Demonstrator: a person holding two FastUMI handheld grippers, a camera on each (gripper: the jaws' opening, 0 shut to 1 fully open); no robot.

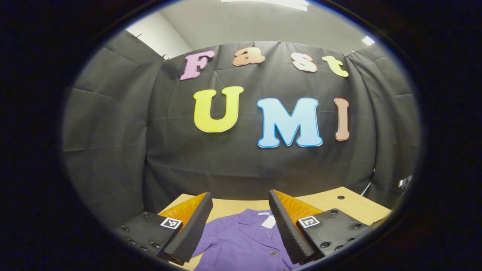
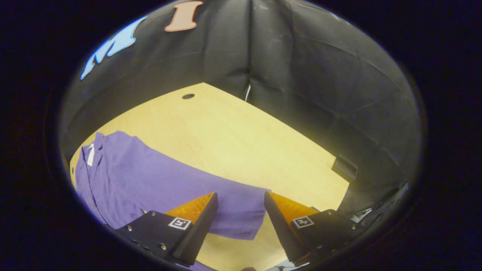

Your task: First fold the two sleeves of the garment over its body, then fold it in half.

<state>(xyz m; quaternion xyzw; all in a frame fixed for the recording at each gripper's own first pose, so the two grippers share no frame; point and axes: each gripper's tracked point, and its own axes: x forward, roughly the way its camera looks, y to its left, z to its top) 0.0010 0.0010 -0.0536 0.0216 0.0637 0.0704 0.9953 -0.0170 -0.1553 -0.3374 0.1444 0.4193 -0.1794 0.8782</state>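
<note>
- The tabletop point(image 2: 233, 131) is carrying the purple garment point(image 2: 143, 177), which is lying flat with its collar toward the booth wall and one sleeve point(image 2: 241, 214) reaching out sideways from the body.
- That sleeve is running lengthwise away from the garment's body, and its cuff end is sitting just ahead of the right hand-held gripper point(image 2: 239, 218), whose jaws are standing spread with nothing in them.
- The left hand-held gripper point(image 1: 241, 226) is hovering over the garment's collar area, likewise released and holding nothing.
- The right one is probably nearer to a sleeve, though the garment's far sleeve is hard to make out.
</note>
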